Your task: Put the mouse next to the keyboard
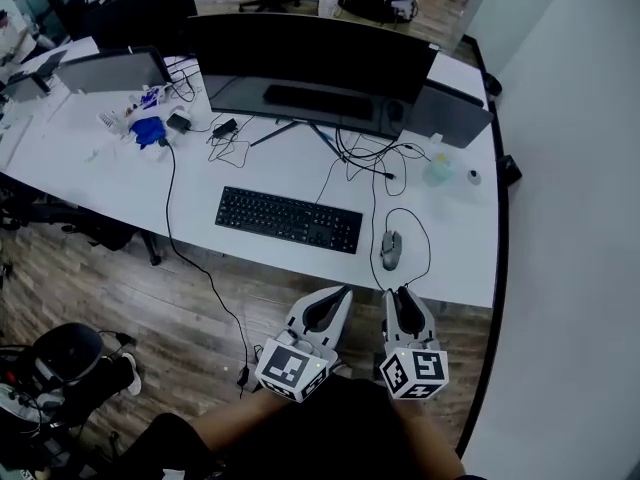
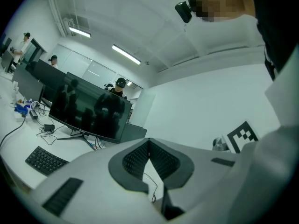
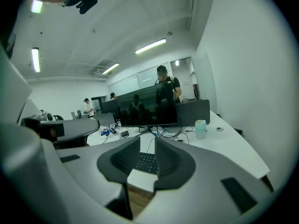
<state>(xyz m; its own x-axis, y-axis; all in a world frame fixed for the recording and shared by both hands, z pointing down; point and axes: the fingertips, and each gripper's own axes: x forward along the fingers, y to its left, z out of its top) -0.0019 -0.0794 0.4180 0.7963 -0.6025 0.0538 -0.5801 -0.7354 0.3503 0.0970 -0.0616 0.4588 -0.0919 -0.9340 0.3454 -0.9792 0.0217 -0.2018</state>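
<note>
Just ahead of narrowly parted, empty right claw [image 1: 404,292], mouse [image 1: 391,249] beside keyboard [image 1: 289,218], left claw [image 1: 344,290] clenched

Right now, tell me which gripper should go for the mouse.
Right. The right gripper hangs just short of the mouse, almost in line with it, jaws slightly apart and empty. The left gripper, shut, sits farther left, towards the keyboard.

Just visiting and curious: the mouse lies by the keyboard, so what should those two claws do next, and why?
Probably just hold back and rest. The mouse already lies on the desk close beside the keyboard, and both the left gripper and the right gripper are empty, off the desk's near edge, so another reach seems unneeded.
</note>
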